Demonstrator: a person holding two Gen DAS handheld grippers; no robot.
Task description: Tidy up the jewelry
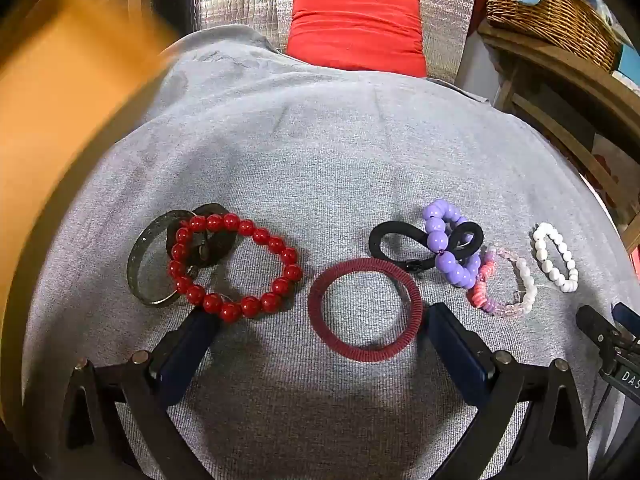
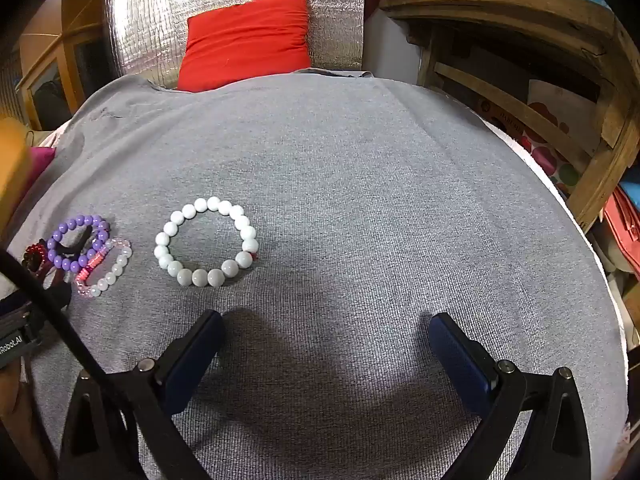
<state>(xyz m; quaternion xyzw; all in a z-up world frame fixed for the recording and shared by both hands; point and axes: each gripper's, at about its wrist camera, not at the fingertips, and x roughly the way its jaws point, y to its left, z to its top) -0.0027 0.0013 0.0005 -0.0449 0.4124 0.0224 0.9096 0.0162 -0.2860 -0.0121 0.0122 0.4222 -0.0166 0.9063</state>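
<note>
Both grippers spread wide, empty: left gripper, right gripper. Risk: purple bead bracelet tangled through black hair tie; lifting either likely drags both.

Both grippers: black frames w/ silver screws, dark-blue pads.
</note>
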